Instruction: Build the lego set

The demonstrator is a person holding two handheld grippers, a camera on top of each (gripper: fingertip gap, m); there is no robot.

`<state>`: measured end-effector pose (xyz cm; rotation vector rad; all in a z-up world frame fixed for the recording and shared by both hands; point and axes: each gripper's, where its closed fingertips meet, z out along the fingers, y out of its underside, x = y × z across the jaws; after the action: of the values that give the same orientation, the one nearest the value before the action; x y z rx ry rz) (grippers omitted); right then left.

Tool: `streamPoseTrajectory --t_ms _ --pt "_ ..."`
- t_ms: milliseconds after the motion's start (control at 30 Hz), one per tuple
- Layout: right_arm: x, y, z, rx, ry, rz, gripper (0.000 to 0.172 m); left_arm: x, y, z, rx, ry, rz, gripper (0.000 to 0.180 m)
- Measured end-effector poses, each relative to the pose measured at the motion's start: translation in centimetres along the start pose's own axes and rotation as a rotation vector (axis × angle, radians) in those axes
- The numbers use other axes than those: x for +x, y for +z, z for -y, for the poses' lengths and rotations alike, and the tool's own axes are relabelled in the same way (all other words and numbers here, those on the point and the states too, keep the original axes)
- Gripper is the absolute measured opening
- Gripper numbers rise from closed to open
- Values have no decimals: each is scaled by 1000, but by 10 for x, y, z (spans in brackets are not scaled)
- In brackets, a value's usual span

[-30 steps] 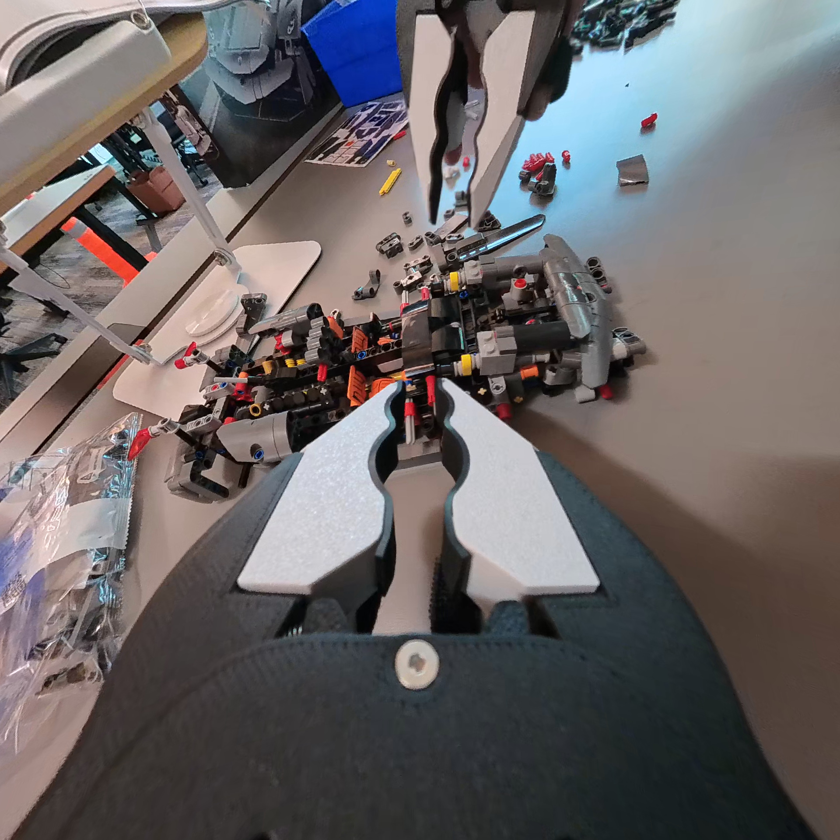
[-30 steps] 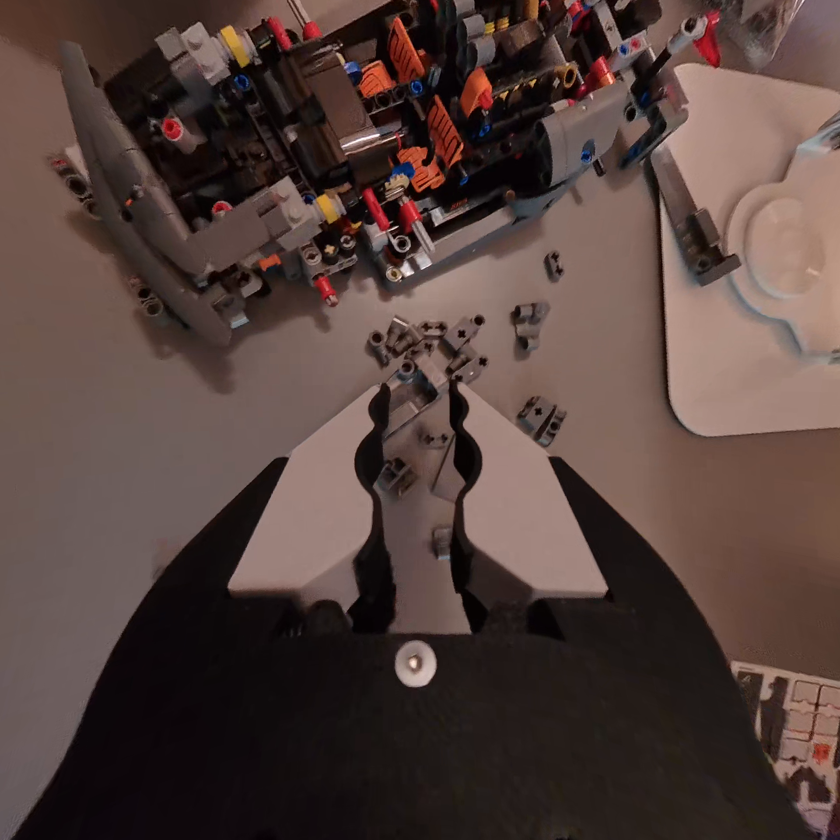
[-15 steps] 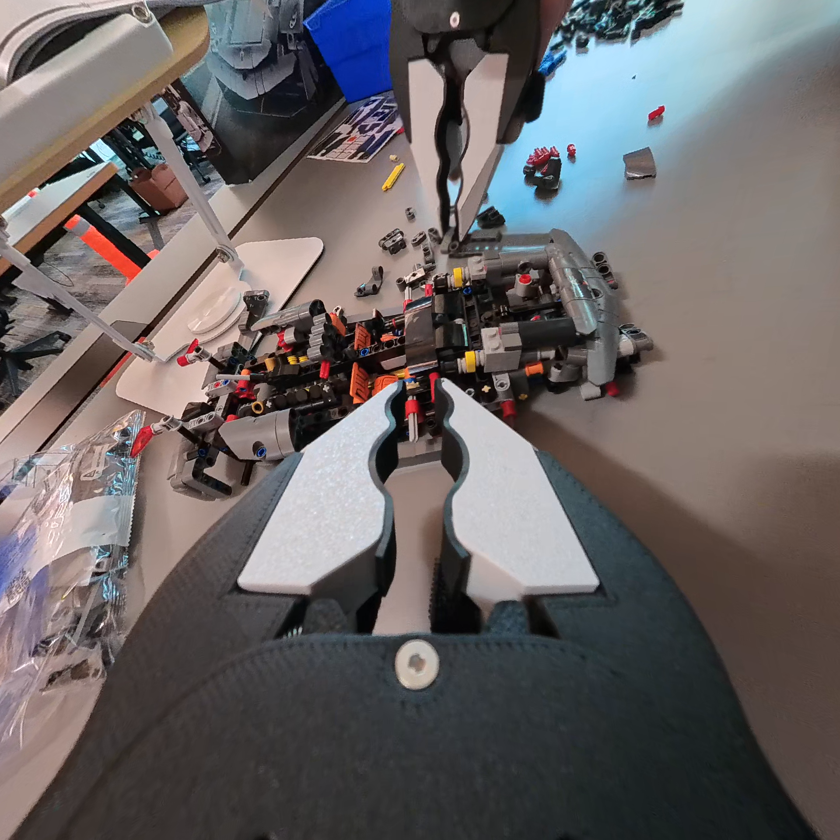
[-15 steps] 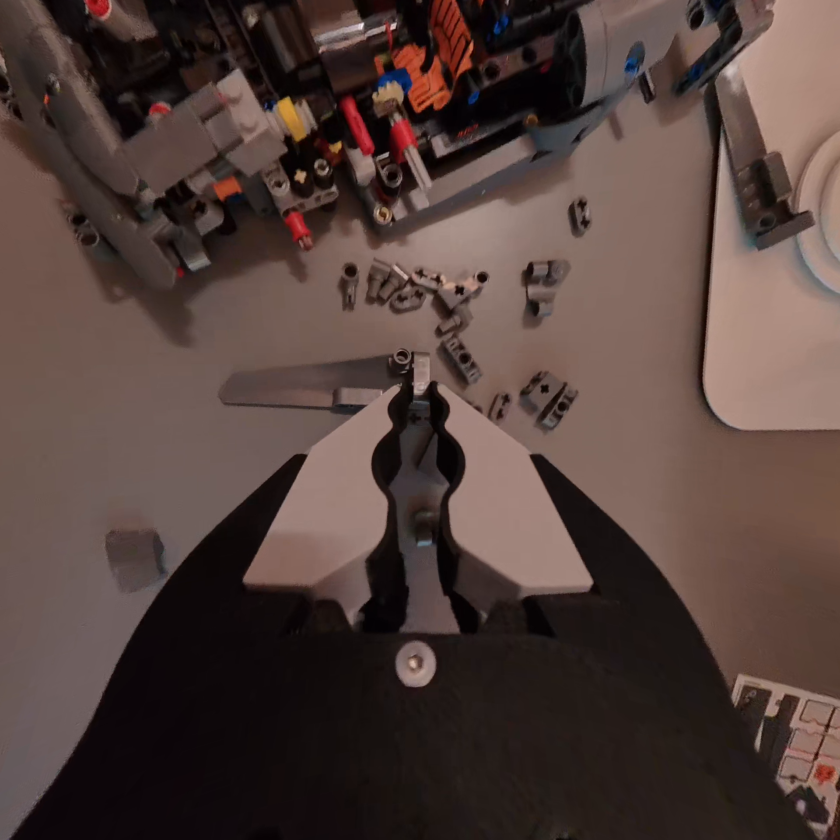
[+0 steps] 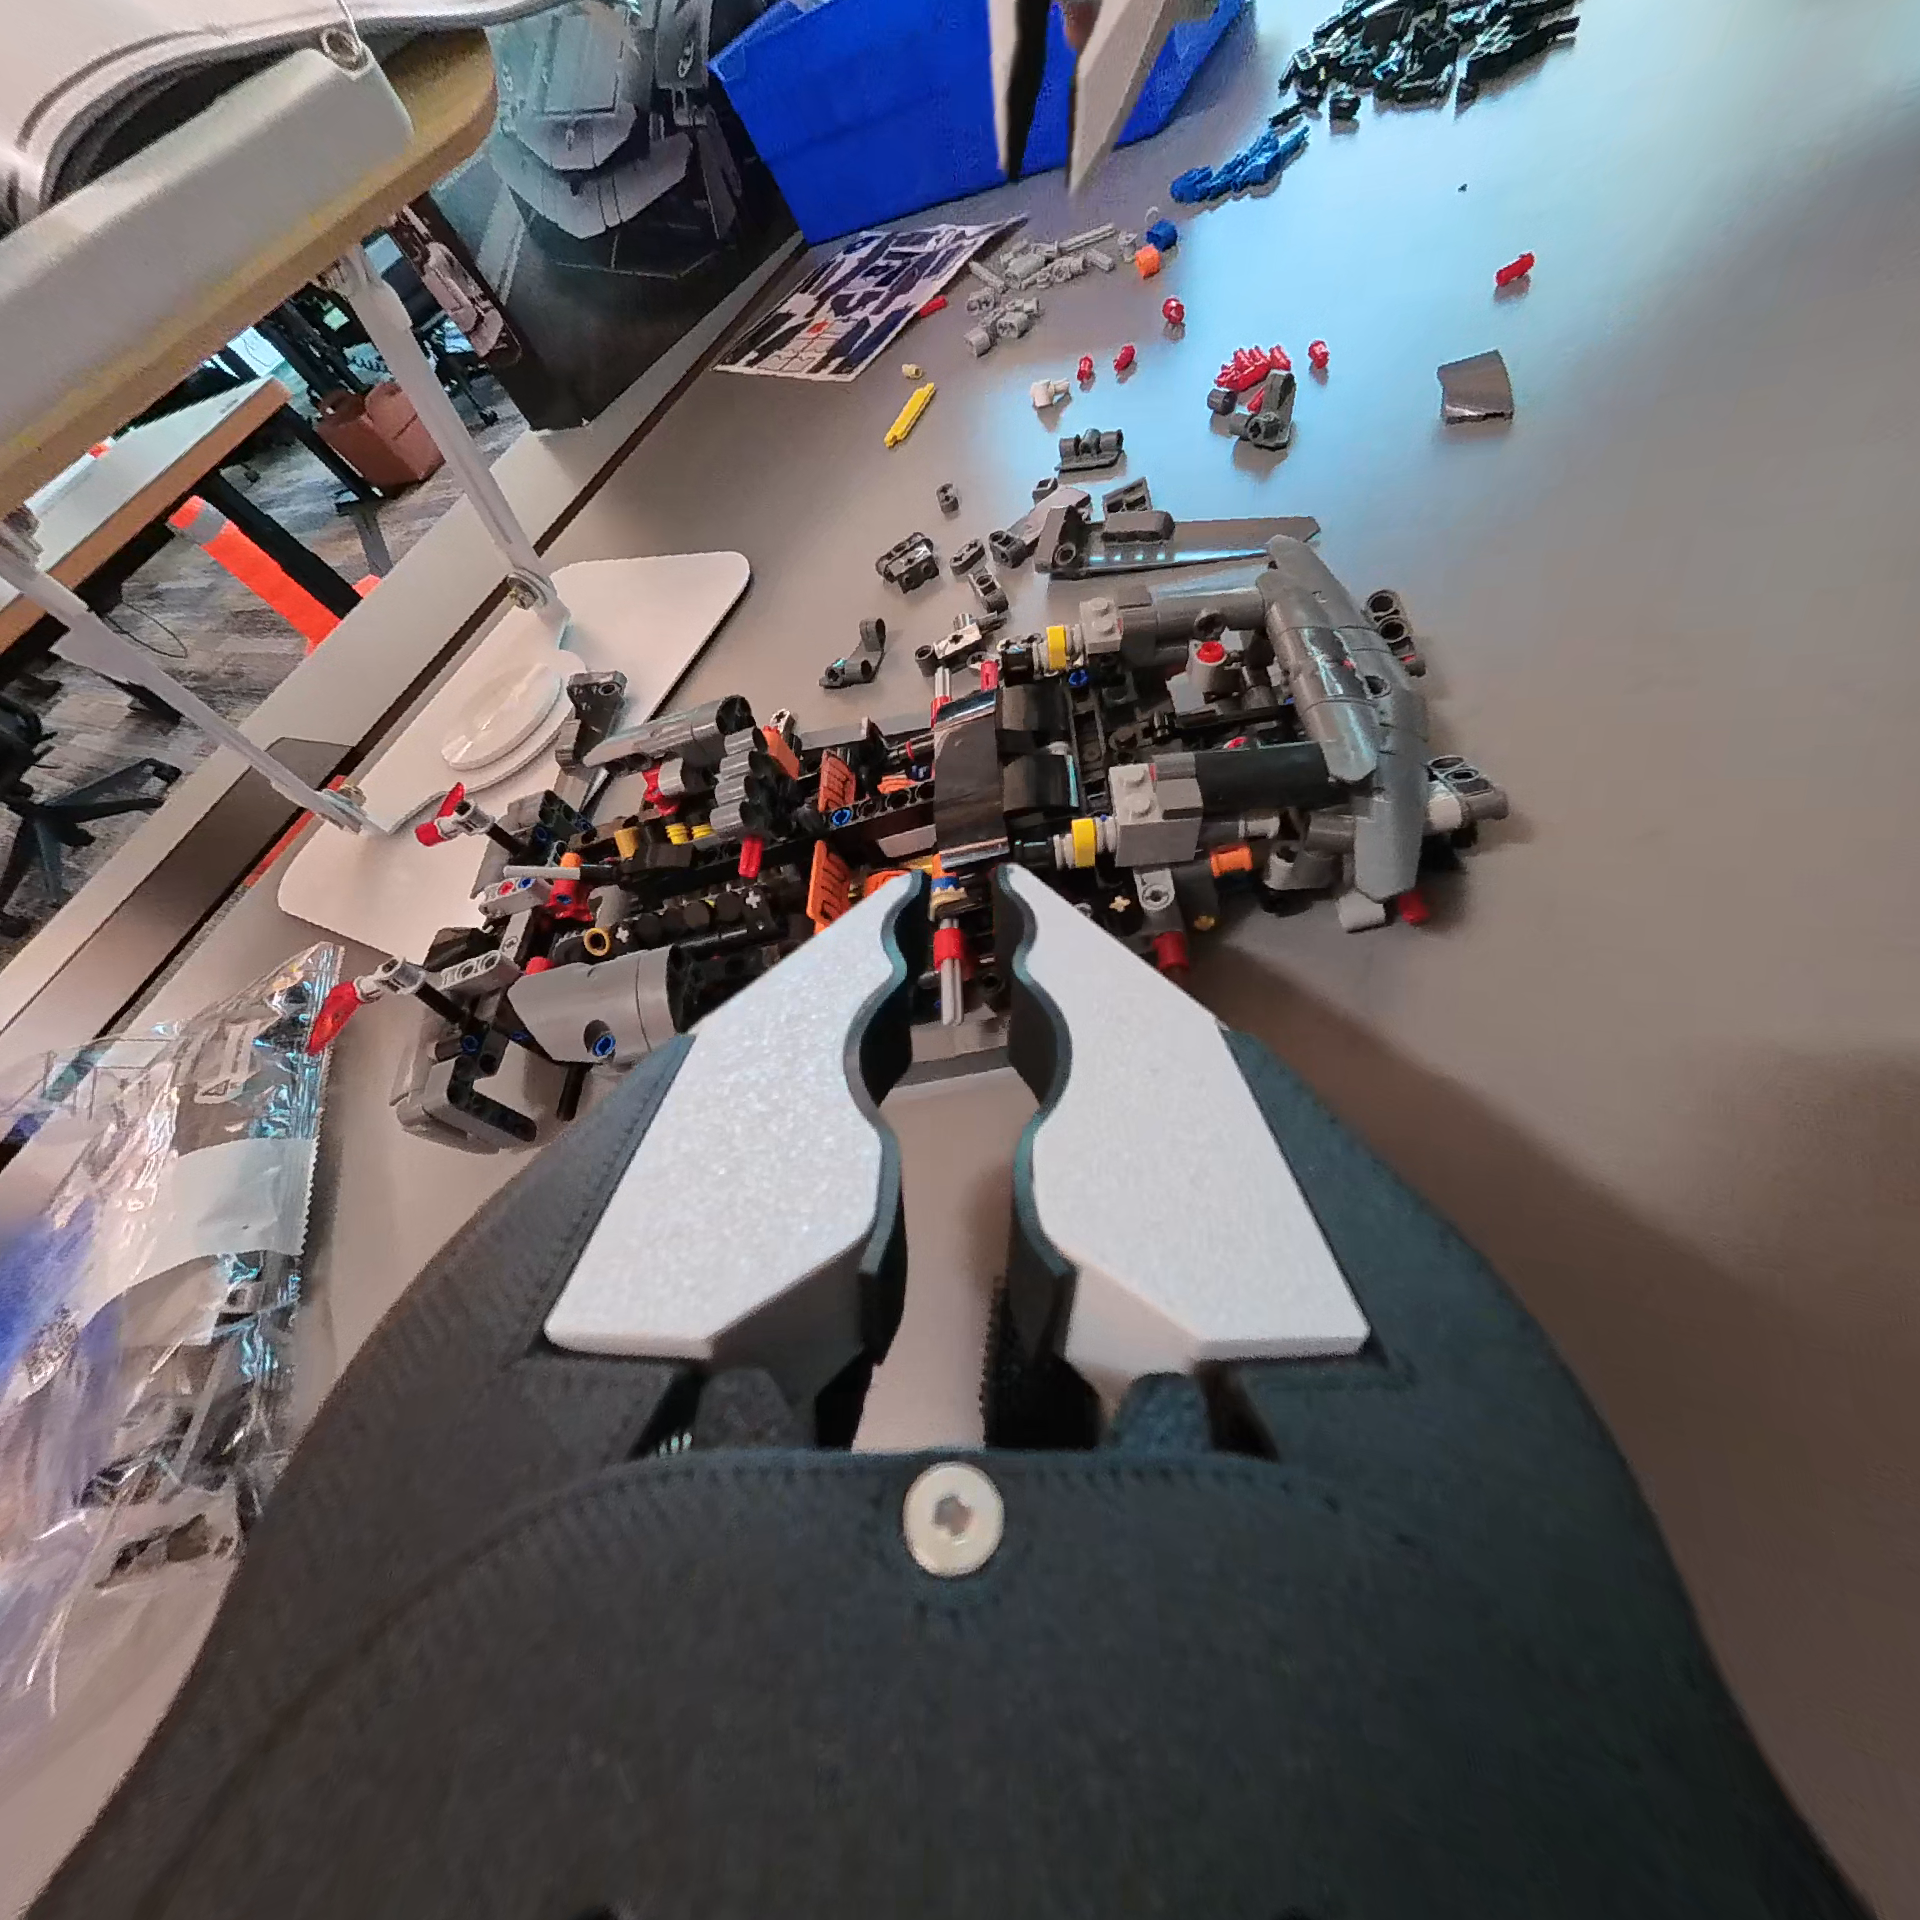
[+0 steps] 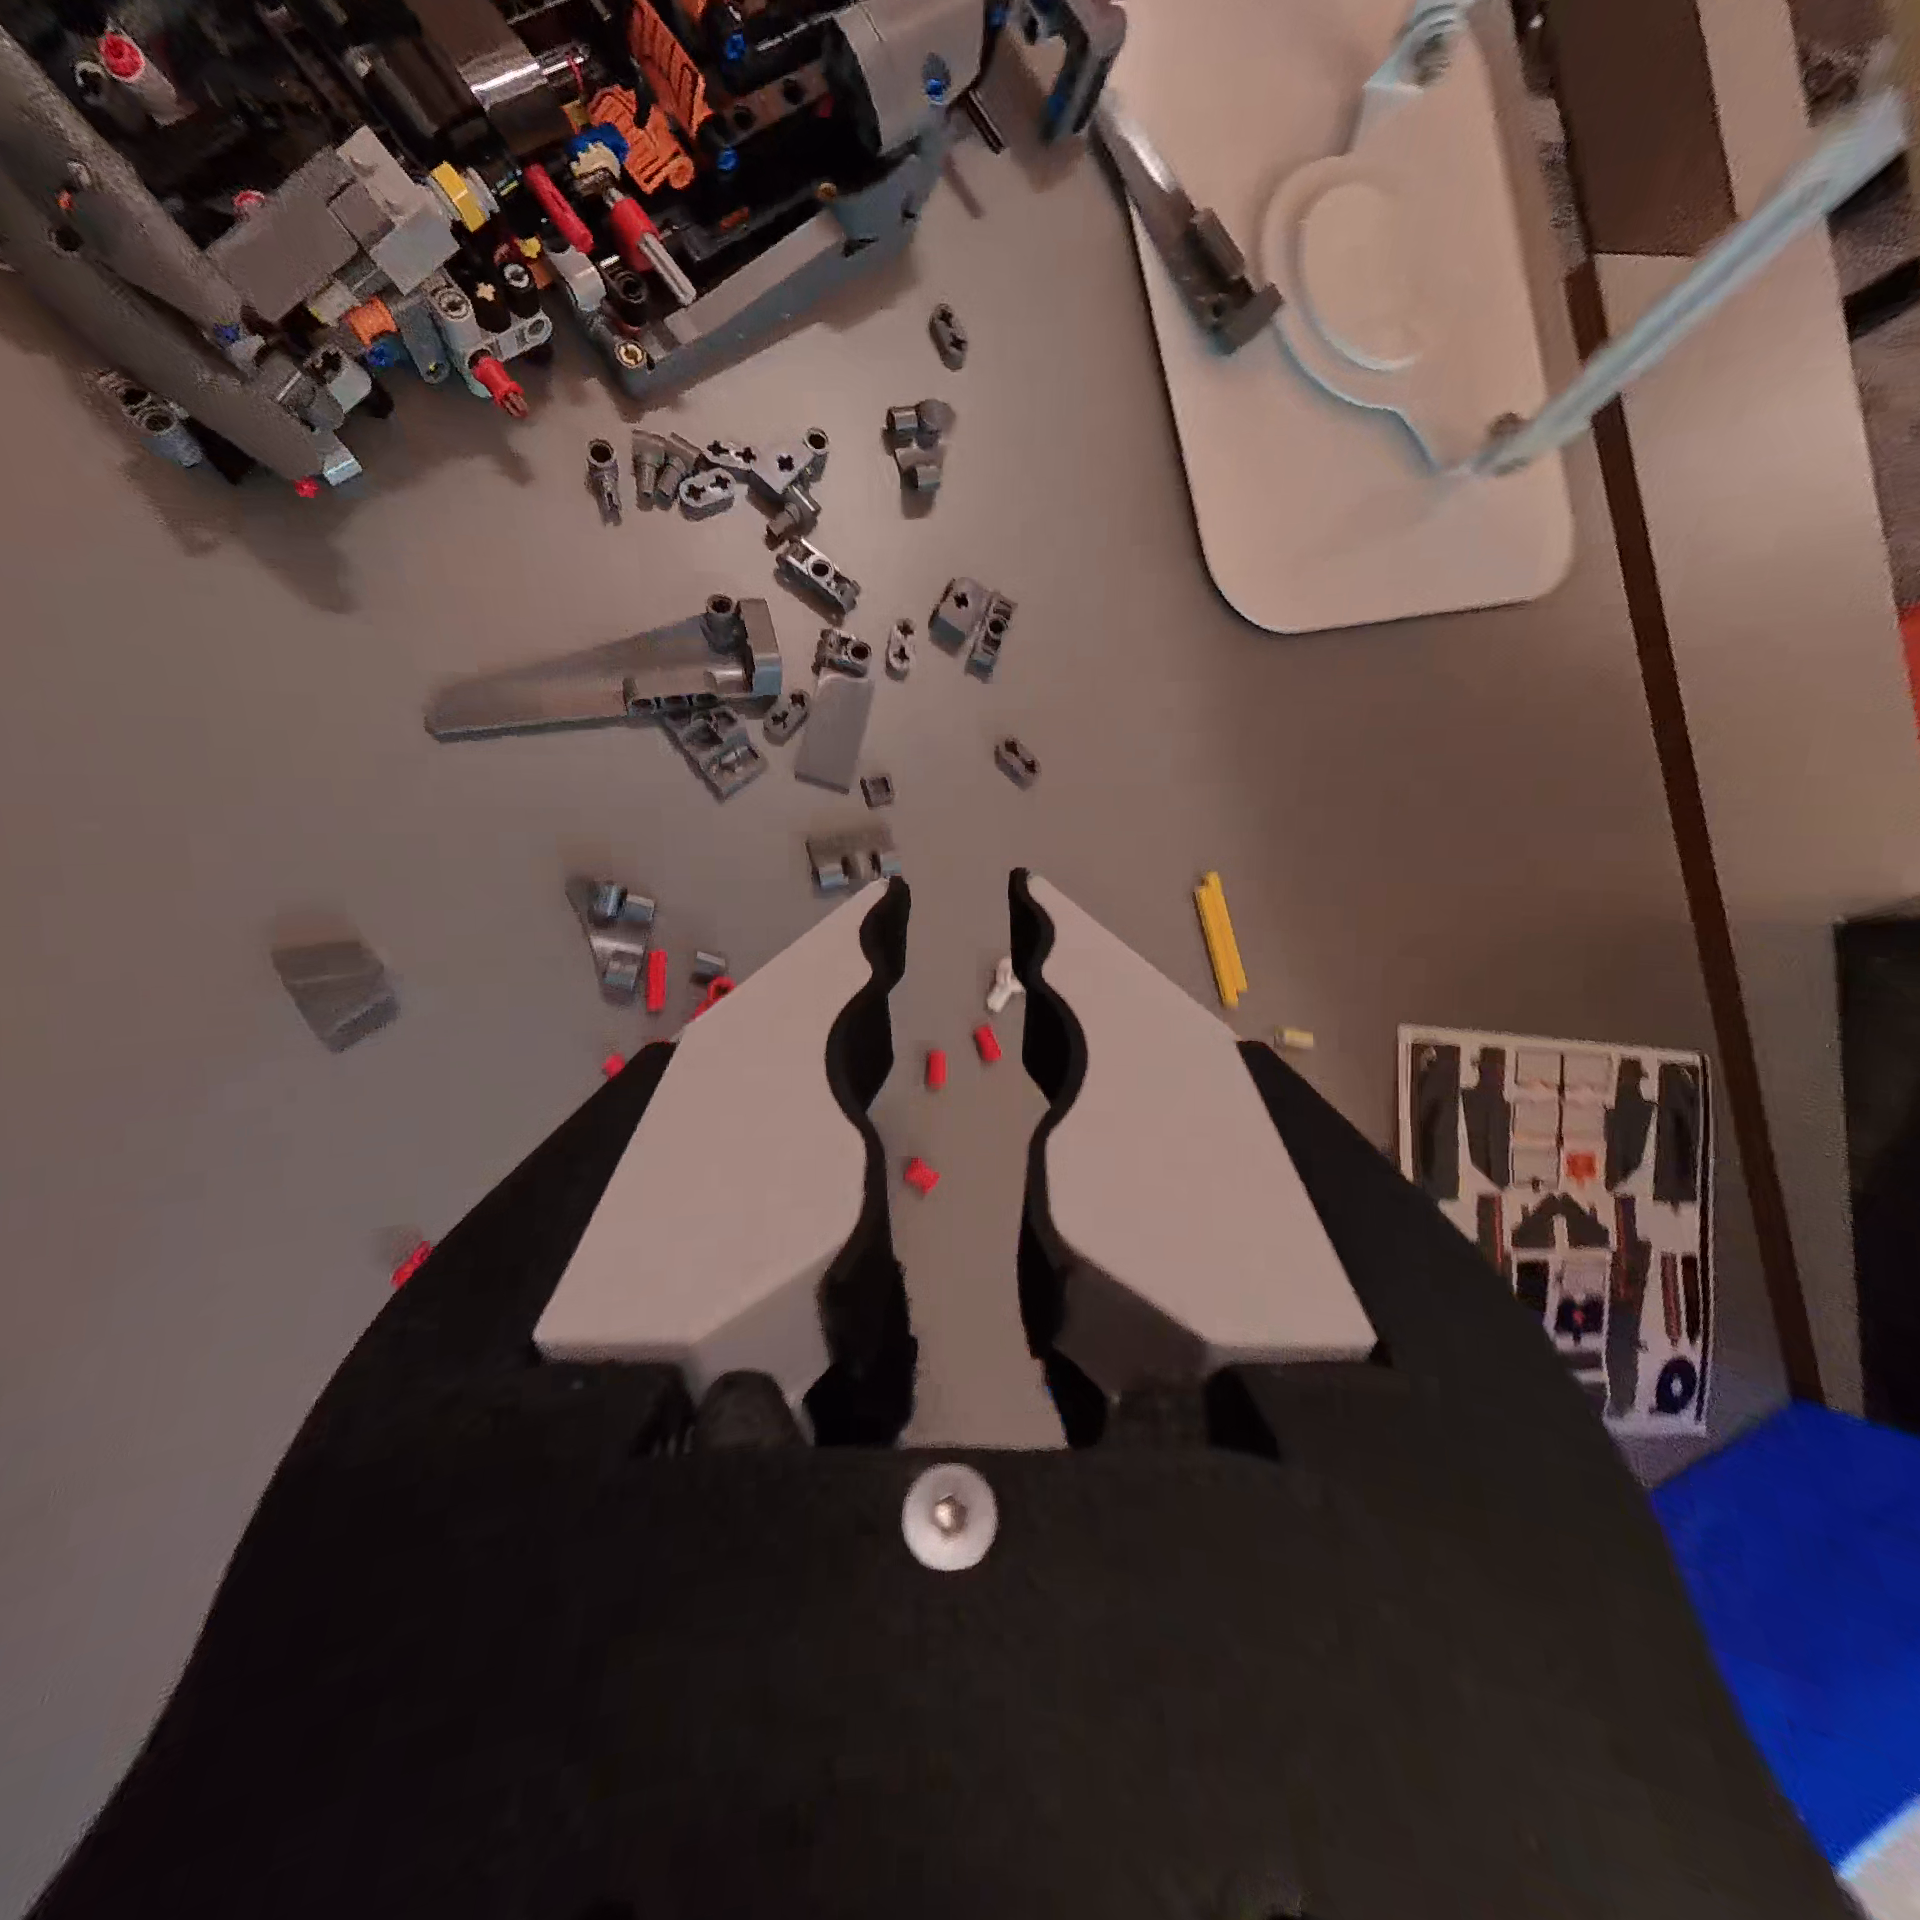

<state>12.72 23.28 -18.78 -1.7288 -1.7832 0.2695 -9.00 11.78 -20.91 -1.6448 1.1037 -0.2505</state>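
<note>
A half-built brick model [image 5: 1039,769] in black, grey and orange lies on the grey table [image 5: 1662,935]. My left gripper [image 5: 961,888] is at its near edge, fingers closed on the model's frame around a grey axle with a red bush [image 5: 948,951]. The model also shows in the right wrist view [image 6: 416,208]. My right gripper [image 6: 956,883] is open and empty, raised above the table over small red pins [image 6: 935,1065] and a small white piece [image 6: 1003,982]. It shows high up in the left wrist view [image 5: 1044,156]. A long grey blade piece [image 6: 582,696] lies loose beyond its fingertips.
Small grey connectors [image 6: 727,478] are scattered between the blade and the model. A yellow axle [image 6: 1218,940], a sticker sheet [image 6: 1553,1226], a blue bin [image 6: 1808,1610] and a white stand base [image 6: 1351,416] lie to the right. A clear bag of parts [image 5: 135,1195] lies left. About 25 cm separates my left fingertips from my right. To the long grey blade piece [image 6: 582,696]: right tips about 11 cm, left tips about 20 cm.
My right gripper closed on the end of the grey blade piece, then opened, left it on the table and drew back and up. My left gripper has stayed on the model.
</note>
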Motion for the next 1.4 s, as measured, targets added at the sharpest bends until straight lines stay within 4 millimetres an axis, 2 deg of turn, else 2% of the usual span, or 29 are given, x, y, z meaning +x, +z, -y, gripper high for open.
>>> streamPoseTrajectory --t_ms 133,300,433,667,867,1000,1167,1300,1400 --pt "-6 -19 -20 -18 34 -28 17 -1 1 0 -1 -2 2 9" --pt "-36 -25 -35 -23 42 31 18 -1 2 -1 -8 4 8 9" --pt "-53 -25 -42 -25 43 49 17 -1 3 -2 -13 2 12 9" --pt "-70 -30 -52 -14 60 54 15 -1 5 -2 -16 6 15 9" --pt "-77 -32 -51 5 56 47 14 -7 3 0 -18 25 47 9" --pt "-87 -33 -37 82 72 63 17 -29 -8 3 -27 49 117 9" --pt "-115 -28 -14 138 28 105 17 -83 -24 1 -86 50 232 13" --pt "-124 -23 -3 190 45 130 17 -116 -18 -7 -105 -55 198 21" --pt "-132 -16 2 195 29 140 17 -136 -7 -24 -174 -97 178 29"
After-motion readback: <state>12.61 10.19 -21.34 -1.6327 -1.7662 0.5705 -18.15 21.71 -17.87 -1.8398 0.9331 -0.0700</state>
